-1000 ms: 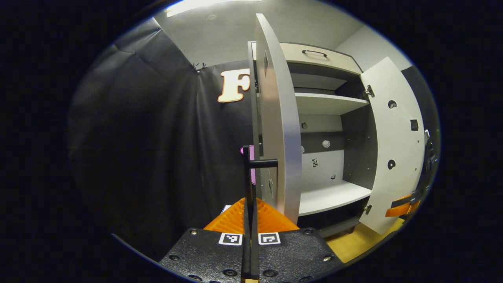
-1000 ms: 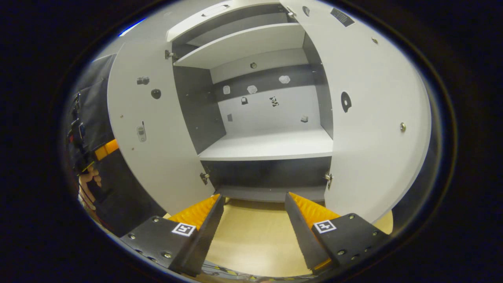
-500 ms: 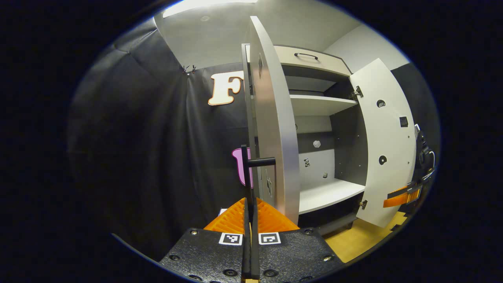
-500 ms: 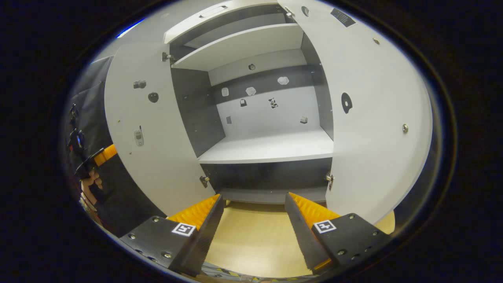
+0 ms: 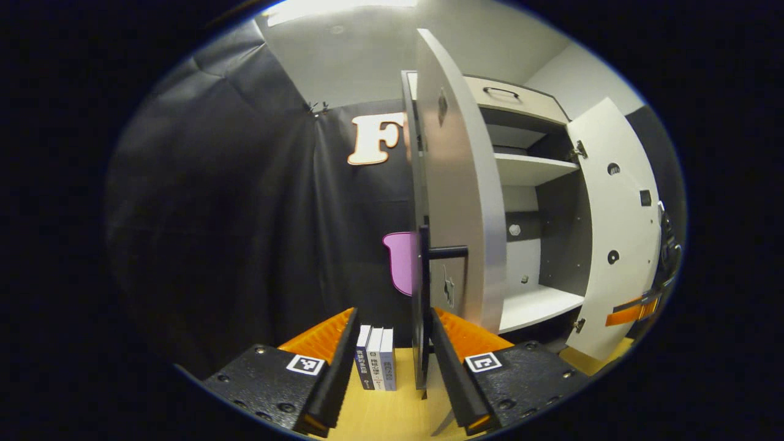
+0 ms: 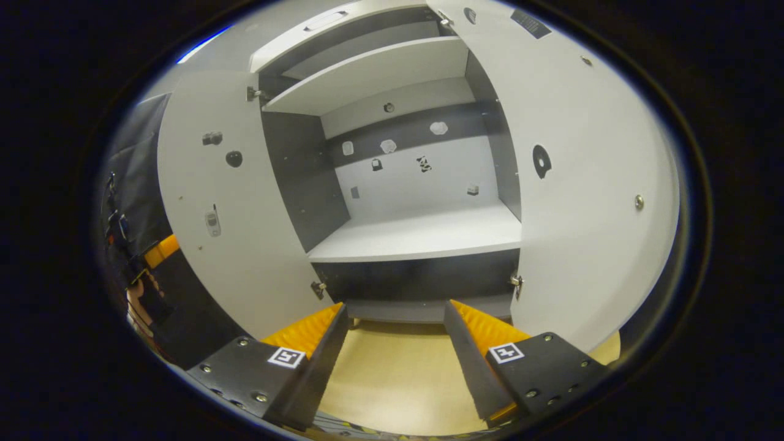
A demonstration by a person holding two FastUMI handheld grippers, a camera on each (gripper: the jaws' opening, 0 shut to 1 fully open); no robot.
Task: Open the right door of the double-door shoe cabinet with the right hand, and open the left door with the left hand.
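In the left gripper view the cabinet's left door stands wide open and edge-on to me. Its black bar handle rises between the fingers of my open left gripper, close to the right finger, with neither finger pressing on it. The right door hangs open farther off. In the right gripper view both doors are swung out, the left door and the right door. My right gripper is open and holds nothing, low in front of the bare shelves.
Three upright books stand on the wooden floor between my left fingers. A drawer with a black pull tops the cabinet. A hand holding the left gripper shows at the far left edge of the right gripper view.
My left gripper was shut on the left door's handle and has now opened and let it go. The right gripper stays open and has barely moved.
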